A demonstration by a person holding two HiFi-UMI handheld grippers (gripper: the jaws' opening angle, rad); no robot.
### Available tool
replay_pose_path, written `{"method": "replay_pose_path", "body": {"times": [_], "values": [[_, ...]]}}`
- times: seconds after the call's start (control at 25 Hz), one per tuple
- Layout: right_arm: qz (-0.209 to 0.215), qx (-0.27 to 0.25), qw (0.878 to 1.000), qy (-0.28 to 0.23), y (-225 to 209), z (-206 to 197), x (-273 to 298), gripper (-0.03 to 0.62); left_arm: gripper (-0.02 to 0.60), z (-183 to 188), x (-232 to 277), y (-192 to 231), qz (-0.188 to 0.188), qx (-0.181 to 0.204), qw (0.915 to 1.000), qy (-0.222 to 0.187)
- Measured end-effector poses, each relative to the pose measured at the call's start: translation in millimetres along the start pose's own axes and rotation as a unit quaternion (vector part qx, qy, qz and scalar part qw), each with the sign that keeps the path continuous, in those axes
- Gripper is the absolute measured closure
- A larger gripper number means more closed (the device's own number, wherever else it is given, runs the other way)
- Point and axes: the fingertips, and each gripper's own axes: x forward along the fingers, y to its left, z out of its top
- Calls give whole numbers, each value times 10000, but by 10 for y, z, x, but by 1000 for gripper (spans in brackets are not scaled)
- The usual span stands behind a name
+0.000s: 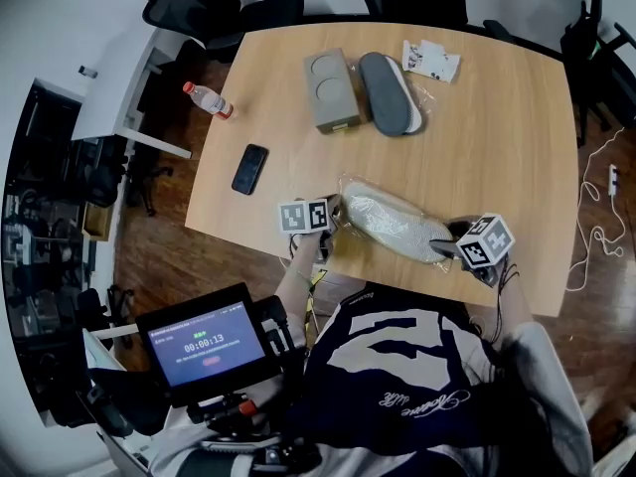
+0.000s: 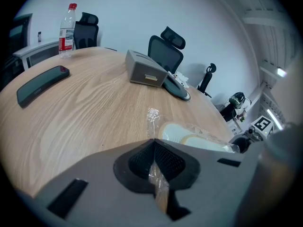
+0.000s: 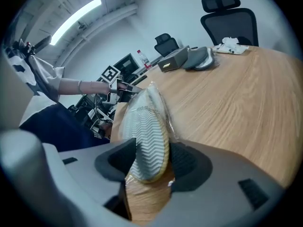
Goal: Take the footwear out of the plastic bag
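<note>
Nearest, at seven o'clock, the left gripper (image 2: 155, 148) is pinched shut on the edge of the plastic bag (image 2: 154, 116). At five, the right gripper (image 3: 143, 167) stands open around one end of the bagged slipper (image 3: 144, 126). Farther, at twelve, lies a second slipper (image 1: 388, 92).

The head view looks steeply down on the table (image 1: 497, 147) from above its near edge. The left gripper view sits low at that edge, tight on the bag (image 2: 199, 138), facing across the table toward the box (image 2: 142, 70). The right gripper view, equally low, looks along that edge. All three share bag and box.
</note>
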Motion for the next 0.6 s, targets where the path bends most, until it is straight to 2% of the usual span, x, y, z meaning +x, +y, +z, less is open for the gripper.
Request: {"method": "replay_pose_path", "body": {"times": [0.24, 0.32, 0.48, 0.52, 0.6], "values": [[651, 147, 9975, 213, 201, 48, 197, 411, 578, 21, 4, 12, 250, 95, 9995, -136], [824, 327, 9960, 54, 233, 45, 138, 451, 578, 45, -11, 57, 268, -90, 9992, -268], [986, 524, 9935, -212, 318, -36, -144, 503, 578, 164, -162, 263, 188, -915, 9914, -919], [946, 500, 9941, -188, 327, -92, -220, 507, 578, 180, -202, 312, 194, -1016, 9893, -1025], [838, 480, 9952, -133, 328, -215, -352, 510, 578, 168, -243, 350, 232, -822, 9914, -987]]}}
